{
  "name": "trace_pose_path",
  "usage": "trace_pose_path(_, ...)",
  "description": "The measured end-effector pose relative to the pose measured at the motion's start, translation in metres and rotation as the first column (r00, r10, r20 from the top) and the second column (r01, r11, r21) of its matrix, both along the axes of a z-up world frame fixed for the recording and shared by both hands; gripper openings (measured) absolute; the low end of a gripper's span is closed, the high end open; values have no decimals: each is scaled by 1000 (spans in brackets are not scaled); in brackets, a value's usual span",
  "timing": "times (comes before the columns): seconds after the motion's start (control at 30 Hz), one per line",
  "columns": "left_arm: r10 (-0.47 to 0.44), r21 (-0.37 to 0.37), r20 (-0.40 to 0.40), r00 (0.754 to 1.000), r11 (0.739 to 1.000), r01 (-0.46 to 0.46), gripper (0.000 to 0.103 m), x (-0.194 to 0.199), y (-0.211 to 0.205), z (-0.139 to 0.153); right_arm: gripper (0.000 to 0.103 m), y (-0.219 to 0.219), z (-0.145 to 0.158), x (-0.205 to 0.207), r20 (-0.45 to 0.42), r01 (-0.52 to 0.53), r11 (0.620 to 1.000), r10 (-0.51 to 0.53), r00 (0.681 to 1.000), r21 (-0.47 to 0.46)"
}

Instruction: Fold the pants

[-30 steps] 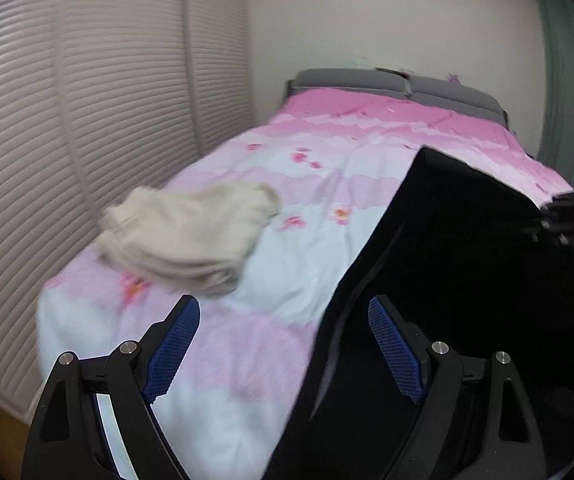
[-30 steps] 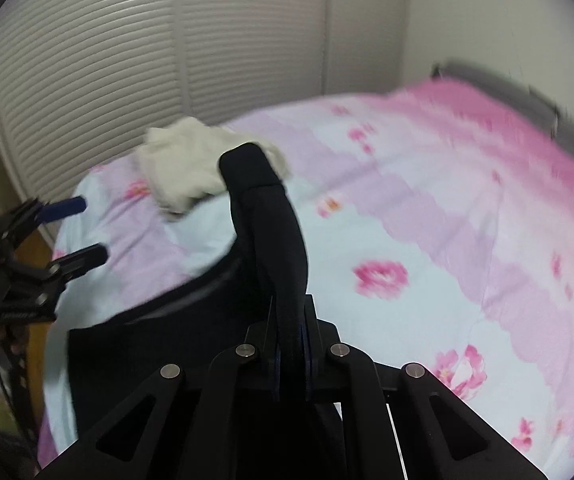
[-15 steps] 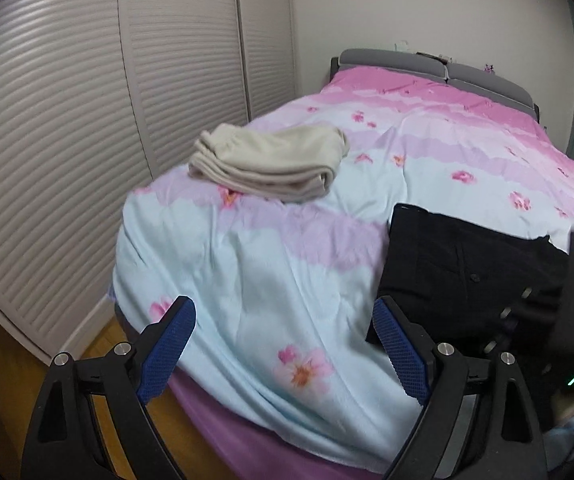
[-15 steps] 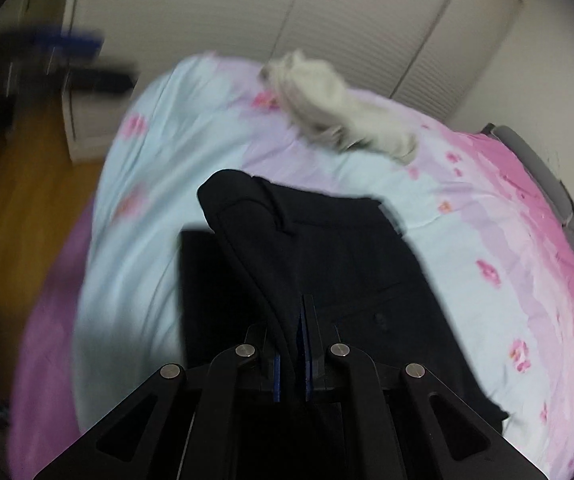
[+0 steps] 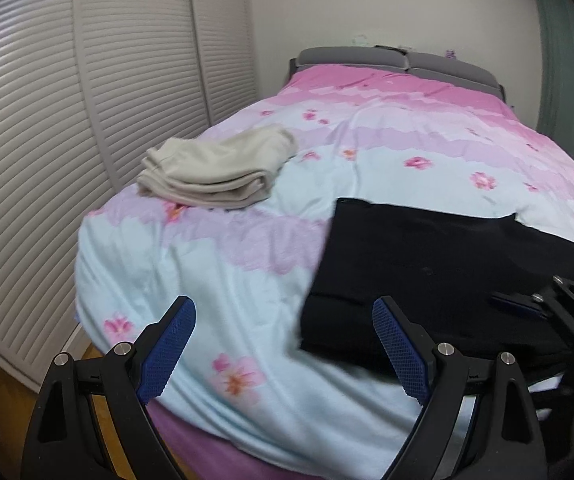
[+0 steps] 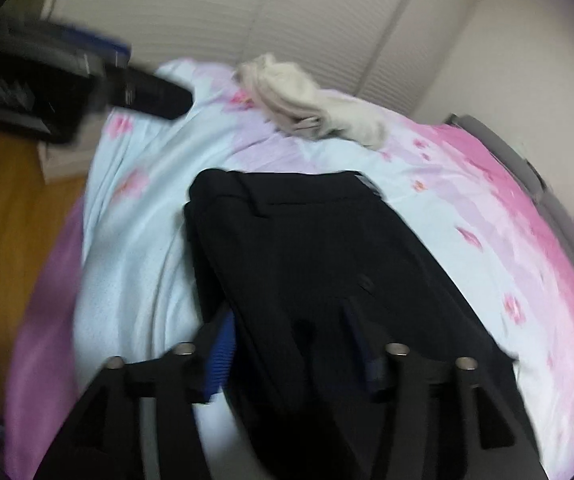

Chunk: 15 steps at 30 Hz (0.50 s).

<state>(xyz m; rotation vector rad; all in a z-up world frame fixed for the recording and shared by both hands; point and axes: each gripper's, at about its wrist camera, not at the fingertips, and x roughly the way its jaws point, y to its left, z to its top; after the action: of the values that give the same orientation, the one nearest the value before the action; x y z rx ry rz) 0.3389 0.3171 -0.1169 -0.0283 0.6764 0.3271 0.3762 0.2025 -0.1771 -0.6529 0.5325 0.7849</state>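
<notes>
One floral bedspread (image 5: pixel 247 280), louvred doors (image 5: pixel 87 120)

Black pants (image 5: pixel 427 256) folded flat on bed, right of centre in left wrist view; fill lower centre (image 6: pixel 327 264) in right wrist view.

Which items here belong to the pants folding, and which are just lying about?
Job:
black pants, lying folded on the bed
right tongs, just opened, pants between them
left tongs, open, empty

Lying about:
beige garment, folded
bed
louvred doors
</notes>
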Motion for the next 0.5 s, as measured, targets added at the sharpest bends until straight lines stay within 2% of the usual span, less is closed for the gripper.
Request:
trace_pose_path(0.1,-43,-20,5,999,999,43,91,9,-20,0,58,-40,10,-1,-68,82,993,-76,995,89)
trace_pose_path(0.23,-109,-33,13,994,993,109,91,25,-54,-3,58,-118,22,-3,-151,255,949,-229,962,186)
trace_pose_path(0.37,-188,-42,22,982,981,189,91,43,-95,-10,58,-200,24,-2,-221,455,863,-410,885,219)
trace_pose_path(0.5,-252,-39,14,968,967,252,91,56,-132,-19,58,-274,21,2,-321,629,741,-552,770,234)
